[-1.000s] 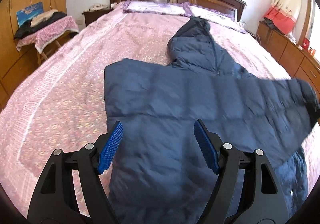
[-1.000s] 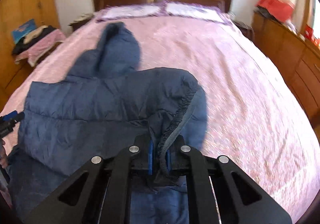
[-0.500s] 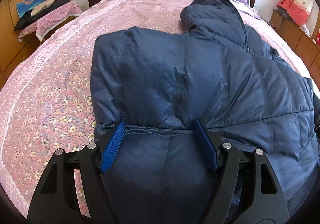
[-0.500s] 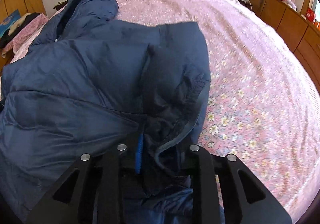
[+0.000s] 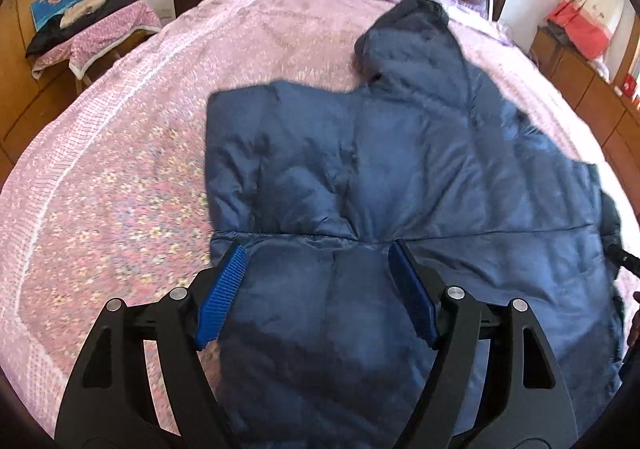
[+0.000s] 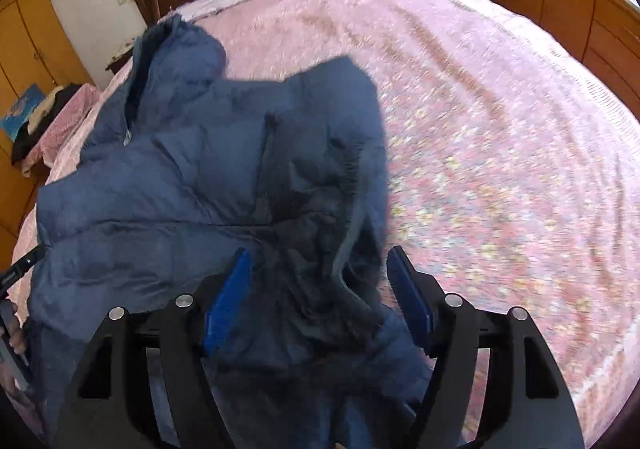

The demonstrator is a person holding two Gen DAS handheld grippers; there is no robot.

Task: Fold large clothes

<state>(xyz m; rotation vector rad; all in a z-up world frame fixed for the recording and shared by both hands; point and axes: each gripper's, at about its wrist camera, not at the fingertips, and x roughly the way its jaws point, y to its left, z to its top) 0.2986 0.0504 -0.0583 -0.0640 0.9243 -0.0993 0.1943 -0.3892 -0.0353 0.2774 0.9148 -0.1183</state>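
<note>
Your left hand-held gripper (image 5: 316, 289) is spread wide, gripping nothing, low in the frame over the jacket (image 5: 400, 177). Your right hand-held gripper (image 6: 320, 289) is likewise released above the bunched sleeve (image 6: 320, 169). The jacket lies mid-frame on the bed (image 5: 120, 169).

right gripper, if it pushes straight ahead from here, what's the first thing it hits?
Most likely the folded-in sleeve cuff of the navy puffer jacket, bunched between the open right gripper fingers. Depth is unclear, so it may already be touching. The pink bedspread lies beyond.
</note>
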